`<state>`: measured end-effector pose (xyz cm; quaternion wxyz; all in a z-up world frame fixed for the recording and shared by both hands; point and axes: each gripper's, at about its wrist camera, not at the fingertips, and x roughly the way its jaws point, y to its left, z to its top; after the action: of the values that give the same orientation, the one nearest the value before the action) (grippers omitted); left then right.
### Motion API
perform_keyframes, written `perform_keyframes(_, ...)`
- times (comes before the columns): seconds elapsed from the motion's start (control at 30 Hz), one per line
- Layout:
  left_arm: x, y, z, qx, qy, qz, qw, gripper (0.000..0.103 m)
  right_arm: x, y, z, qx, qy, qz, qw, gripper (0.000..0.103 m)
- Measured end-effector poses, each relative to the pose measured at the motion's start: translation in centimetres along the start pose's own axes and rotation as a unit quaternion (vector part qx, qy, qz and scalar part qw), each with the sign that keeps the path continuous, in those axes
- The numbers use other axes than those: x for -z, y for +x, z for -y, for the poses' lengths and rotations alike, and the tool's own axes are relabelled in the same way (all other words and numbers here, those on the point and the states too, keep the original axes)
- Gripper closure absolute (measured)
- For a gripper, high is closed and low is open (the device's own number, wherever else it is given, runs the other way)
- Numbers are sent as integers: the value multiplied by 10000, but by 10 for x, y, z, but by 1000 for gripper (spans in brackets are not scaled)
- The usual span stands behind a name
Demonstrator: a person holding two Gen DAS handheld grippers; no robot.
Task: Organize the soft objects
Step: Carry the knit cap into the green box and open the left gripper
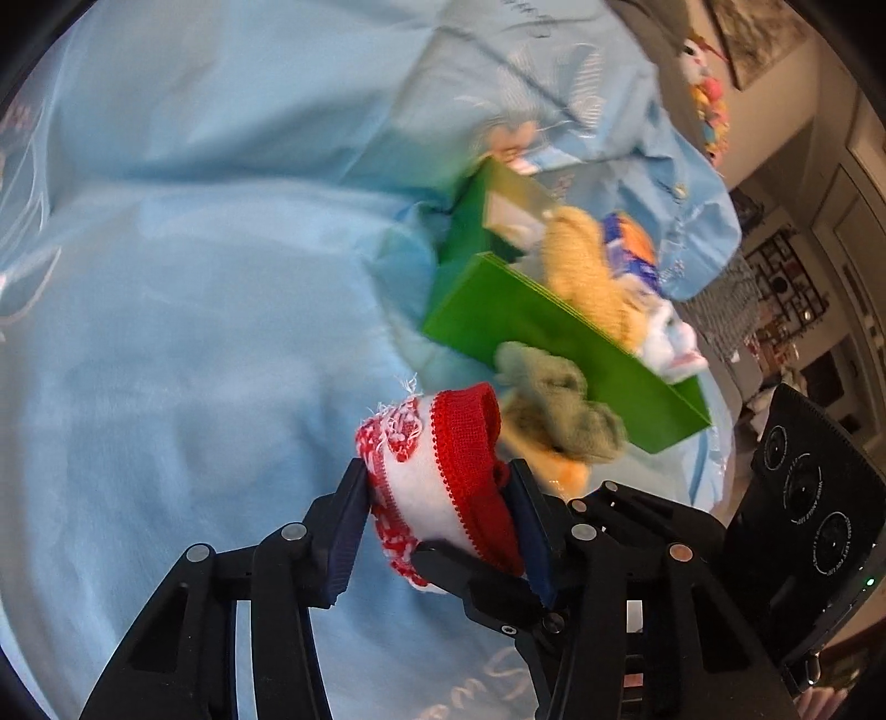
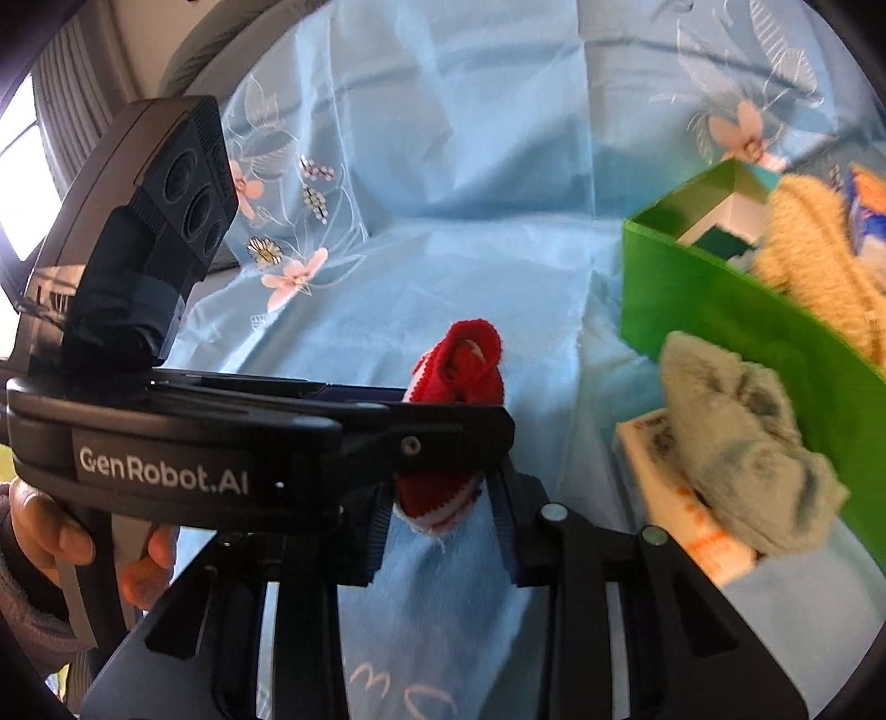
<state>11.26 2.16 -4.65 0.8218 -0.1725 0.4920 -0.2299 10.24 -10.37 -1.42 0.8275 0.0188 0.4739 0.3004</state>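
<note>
Above the blue sheet, my left fingers clamp a red-white sock; right fingers spread wide, the green box rim near.

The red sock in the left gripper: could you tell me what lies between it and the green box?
A crumpled green cloth lies between the red sock and the green box, seen in the left wrist view.

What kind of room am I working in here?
Probably a home bedroom or living room: a light blue floral bedsheet covers the soft surface, a framed picture hangs on the wall, a green cardboard box holds plush toys.
</note>
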Motion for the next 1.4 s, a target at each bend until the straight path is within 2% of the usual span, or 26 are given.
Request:
perform_keyframes(0.23, -17, -6, 64, 83, 573, 194, 9981, 53, -3, -54, 16, 181, 87, 617, 9979, 71)
perform_keyframes(0.53, -44, 24, 154, 290, 1166, 178, 9926, 53, -1, -125, 67, 759, 328, 1187, 9895, 71)
perform_keyframes(0.73, -67, 47, 198, 297, 1359, 105, 9902, 53, -11, -152, 104, 1017, 420, 1446, 9834, 71)
perform_keyframes(0.9, -86, 76, 207, 207, 1293, -37, 9914, 53, -23, -151, 138, 991, 590, 1421, 9831, 71)
perform_keyframes(1.03, -94, 103, 201, -5, 1124, -195, 9935, 53, -28, -134, 167, 825, 821, 1148, 9865, 71)
perform_keyframes(1.4, -124, 136, 182, -379, 1066, -233, 9933, 53, -54, -90, 189, 1004, 810, 780, 9886, 71)
